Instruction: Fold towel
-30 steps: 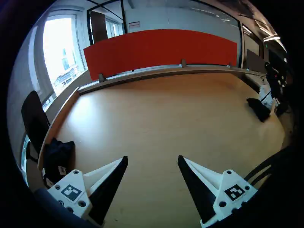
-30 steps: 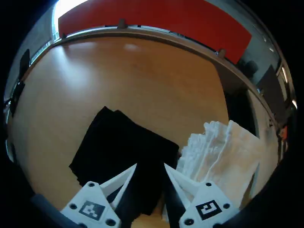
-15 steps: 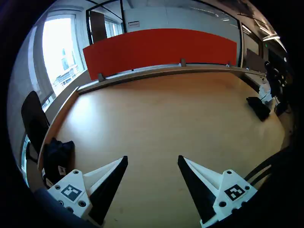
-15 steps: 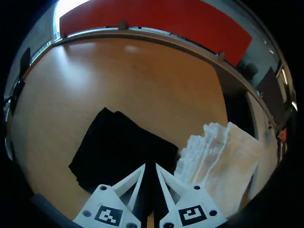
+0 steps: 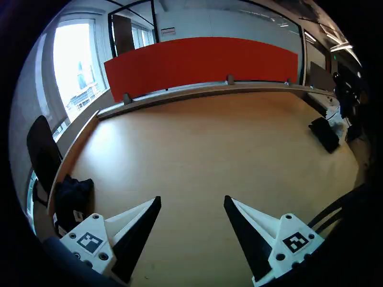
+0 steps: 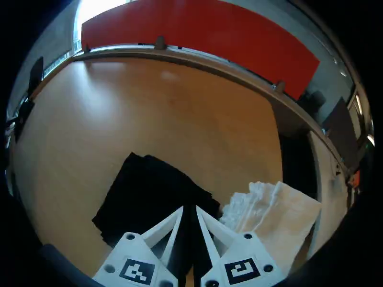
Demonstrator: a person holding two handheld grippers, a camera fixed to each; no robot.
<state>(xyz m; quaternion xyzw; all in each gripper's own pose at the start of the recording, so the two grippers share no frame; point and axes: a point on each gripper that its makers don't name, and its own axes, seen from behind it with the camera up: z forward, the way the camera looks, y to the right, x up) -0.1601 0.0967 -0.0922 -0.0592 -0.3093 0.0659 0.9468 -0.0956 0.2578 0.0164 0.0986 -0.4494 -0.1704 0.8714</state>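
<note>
The table point(image 5: 206, 143) runs bare and wide from my left claw point(image 5: 191, 198) up to the red screen point(image 5: 201, 60) on its far edge; that claw hangs spread wide, holding nothing; a dark bag point(image 5: 72, 196) sits at the table's left edge, well short of the screen. My right claw point(image 6: 189, 208) is clenched on the near edge of the black towel point(image 6: 148, 191), which lies far from the screen; a white cloth point(image 6: 273, 215) lies just beside it.
</note>
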